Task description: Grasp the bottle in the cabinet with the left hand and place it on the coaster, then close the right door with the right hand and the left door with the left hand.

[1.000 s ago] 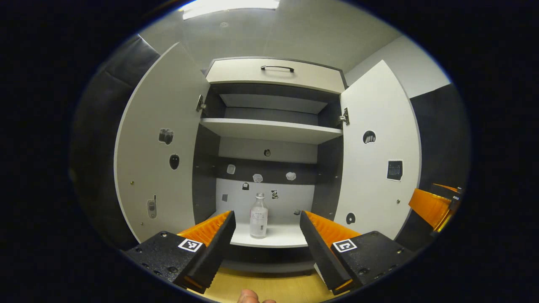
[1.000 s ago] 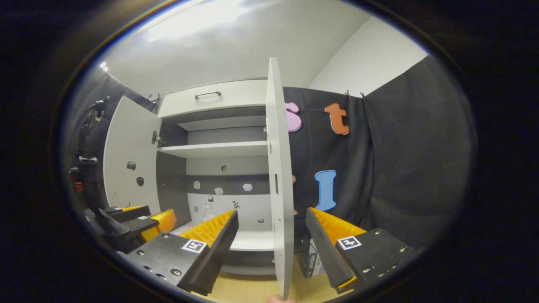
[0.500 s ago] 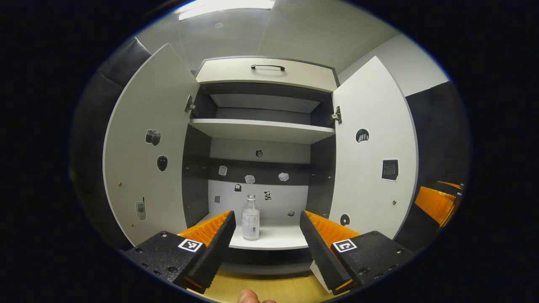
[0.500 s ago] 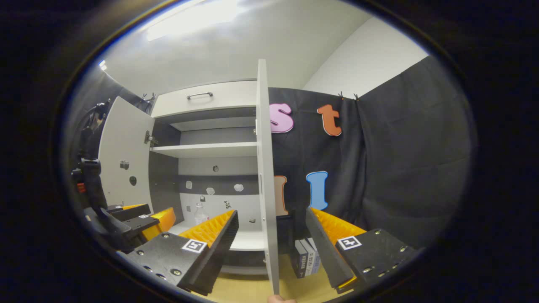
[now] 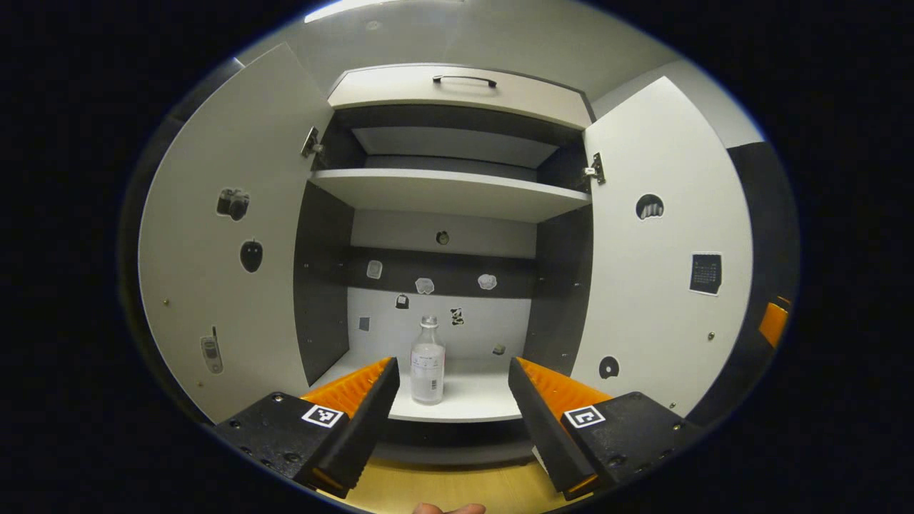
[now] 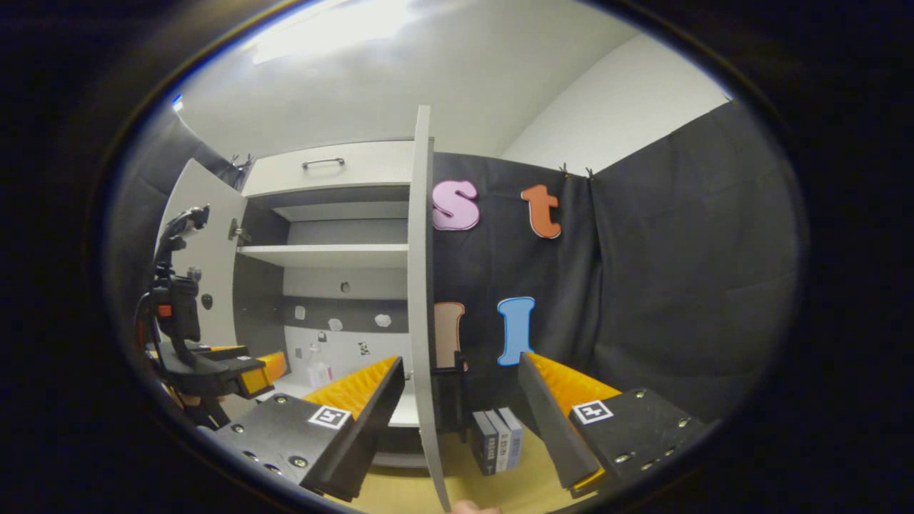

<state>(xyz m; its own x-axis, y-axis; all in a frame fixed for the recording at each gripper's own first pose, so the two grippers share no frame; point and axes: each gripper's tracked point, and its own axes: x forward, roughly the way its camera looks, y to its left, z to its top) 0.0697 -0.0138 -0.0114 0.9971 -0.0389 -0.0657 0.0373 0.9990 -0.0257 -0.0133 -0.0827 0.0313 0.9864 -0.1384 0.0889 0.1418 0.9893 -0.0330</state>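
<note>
In the left gripper view the cabinet (image 5: 457,228) stands open, and the bottle (image 5: 428,362) is upright on the bottom shelf (image 5: 464,400), a little left of the middle and near the front edge. It is clear with a pale label and a small cap. The left gripper (image 5: 451,389) points straight at the opening with its fingers spread wide and nothing between them; the bottle shows in the gap, closer to the left finger, and is apart from both. Nothing lies between the gripper and the bottle.

The left door (image 5: 228,235) is swung out to the left and the right door (image 5: 664,243) to the right, both carrying small stickers on their inner faces. More stickers dot the back panel (image 5: 439,285) behind the bottle. An upper shelf (image 5: 450,193) is bare, and a drawer front with a dark handle (image 5: 464,80) sits above it. A strip of wooden counter (image 5: 457,489) shows below the cabinet.

In the right gripper view the right gripper (image 6: 460,400) is also spread wide and holds nothing. The right door (image 6: 423,300) is seen edge-on, standing between the two fingers and close to the camera; whether either finger touches it is hard to tell from this angle. A few books (image 6: 498,446) stand upright on the counter just right of the door's edge. The left gripper (image 6: 214,360) shows at the far left, in front of the cabinet, with the bottle (image 6: 318,368) beyond it on the bottom shelf.
</note>
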